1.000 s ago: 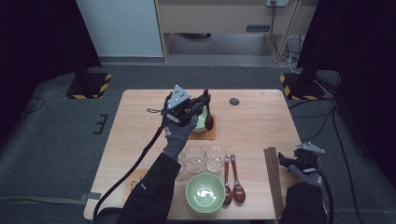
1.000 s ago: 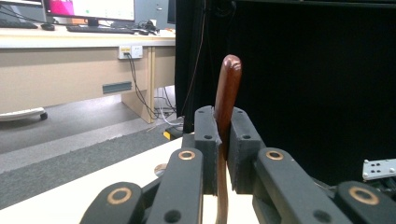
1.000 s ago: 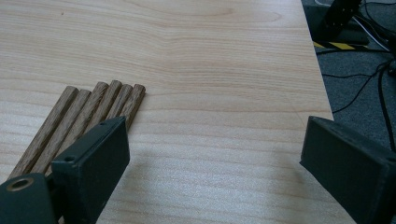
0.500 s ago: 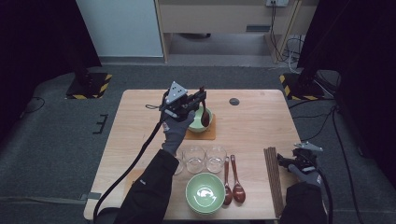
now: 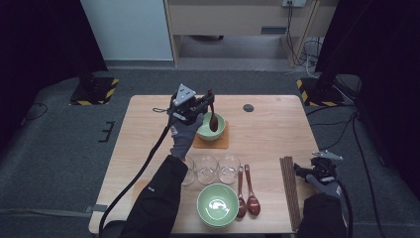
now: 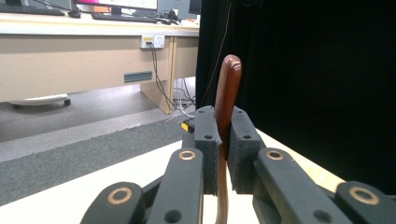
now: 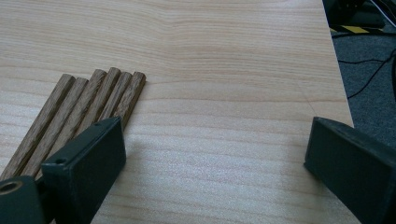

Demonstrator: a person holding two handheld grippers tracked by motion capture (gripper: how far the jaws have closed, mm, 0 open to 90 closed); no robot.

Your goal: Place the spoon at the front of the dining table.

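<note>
My left gripper (image 5: 208,101) is shut on a dark wooden spoon (image 5: 213,119), whose bowl end hangs down over a small green bowl (image 5: 216,130) on a brown coaster (image 5: 200,144). In the left gripper view the spoon's handle (image 6: 227,100) stands upright, pinched between the two black jaws of the left gripper (image 6: 223,140). My right gripper (image 5: 308,170) rests low at the table's front right, open, next to a row of wooden chopsticks (image 5: 289,192). In the right gripper view the chopsticks (image 7: 84,112) lie by the left jaw of the right gripper (image 7: 215,149), with bare table between the jaws.
Three clear glasses (image 5: 207,168) stand in a row in front of the coaster. A larger green bowl (image 5: 217,204) sits at the front edge, with two wooden spoons (image 5: 247,193) to its right. A small dark disc (image 5: 248,107) lies at the back of the table (image 5: 148,134).
My left gripper has carried the spoon a little to the right and slightly down, so the spoon now hangs over the small green bowl. The right gripper has stayed still.
</note>
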